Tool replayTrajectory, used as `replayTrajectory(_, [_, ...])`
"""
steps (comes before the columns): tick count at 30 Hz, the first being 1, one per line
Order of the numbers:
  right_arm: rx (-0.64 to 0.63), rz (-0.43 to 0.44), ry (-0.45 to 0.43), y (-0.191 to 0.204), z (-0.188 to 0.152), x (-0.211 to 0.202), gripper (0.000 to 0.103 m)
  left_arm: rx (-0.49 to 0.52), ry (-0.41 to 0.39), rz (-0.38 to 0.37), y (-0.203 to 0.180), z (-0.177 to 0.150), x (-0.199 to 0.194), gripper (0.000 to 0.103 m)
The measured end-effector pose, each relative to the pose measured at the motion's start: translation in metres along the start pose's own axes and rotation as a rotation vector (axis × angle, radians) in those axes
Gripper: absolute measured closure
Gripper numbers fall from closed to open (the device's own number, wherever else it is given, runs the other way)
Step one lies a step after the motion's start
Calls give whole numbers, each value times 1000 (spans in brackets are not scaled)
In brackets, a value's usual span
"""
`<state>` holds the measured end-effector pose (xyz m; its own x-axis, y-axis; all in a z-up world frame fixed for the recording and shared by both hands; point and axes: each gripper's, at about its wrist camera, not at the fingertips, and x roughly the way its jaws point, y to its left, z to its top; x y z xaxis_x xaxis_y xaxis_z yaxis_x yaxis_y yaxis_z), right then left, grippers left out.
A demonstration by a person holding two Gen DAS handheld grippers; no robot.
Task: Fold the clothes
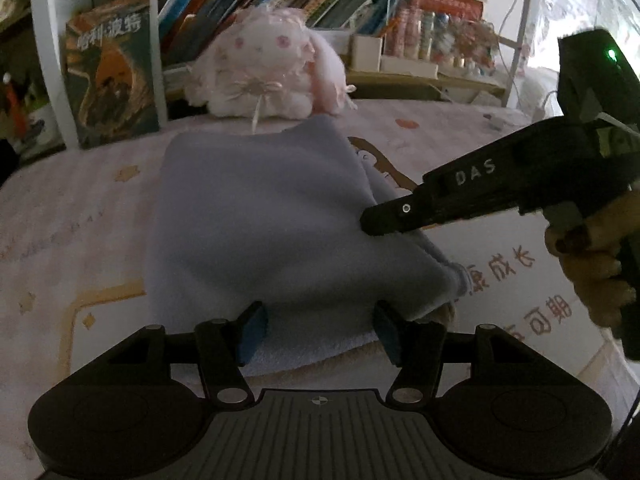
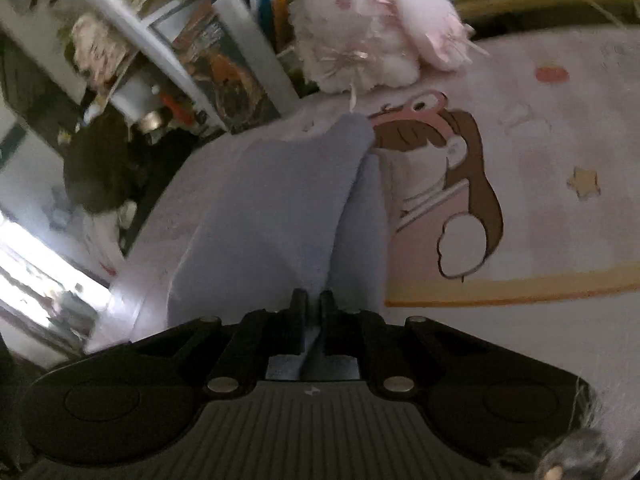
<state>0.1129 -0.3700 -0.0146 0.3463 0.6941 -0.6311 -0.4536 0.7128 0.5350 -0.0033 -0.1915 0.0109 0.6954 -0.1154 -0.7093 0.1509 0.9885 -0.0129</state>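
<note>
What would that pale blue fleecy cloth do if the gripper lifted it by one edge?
The pale blue fleecy cloth would probably droop rather than hold shape: it already sags in soft folds where the right gripper pinches it. It looks light. Its fuzzy nap likely grips the pink printed bedsheet, so it would drag, not slide.

Dim room, crowded bookshelf [image 1: 280,4], pink cartoon-print bedsheet [image 2: 540,208]

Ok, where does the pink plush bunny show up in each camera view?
Left wrist view: plush bunny sits top centre, beyond the blue cloth.
Right wrist view: plush bunny sits top, right of centre.
Shared landmark: the illustrated book stands left of it in both.
</note>
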Motion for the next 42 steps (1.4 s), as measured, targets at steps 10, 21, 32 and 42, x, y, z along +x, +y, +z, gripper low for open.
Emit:
replayTrajectory(10, [-30, 10, -35, 15, 8, -18, 81, -215, -124, 148, 59, 8, -27, 24])
replayTrajectory(21, [-57, -61, -21, 16, 2, -9, 96, -254, -102, 169, 66, 2, -23, 24])
replayTrajectory(32, [-77, -97, -10, 19, 1, -21, 65, -284, -103, 182, 62, 1, -28, 21])
replayTrajectory(42, [-49, -41, 36, 8, -16, -46, 27, -281, -64, 173, 38, -5, -31, 12])
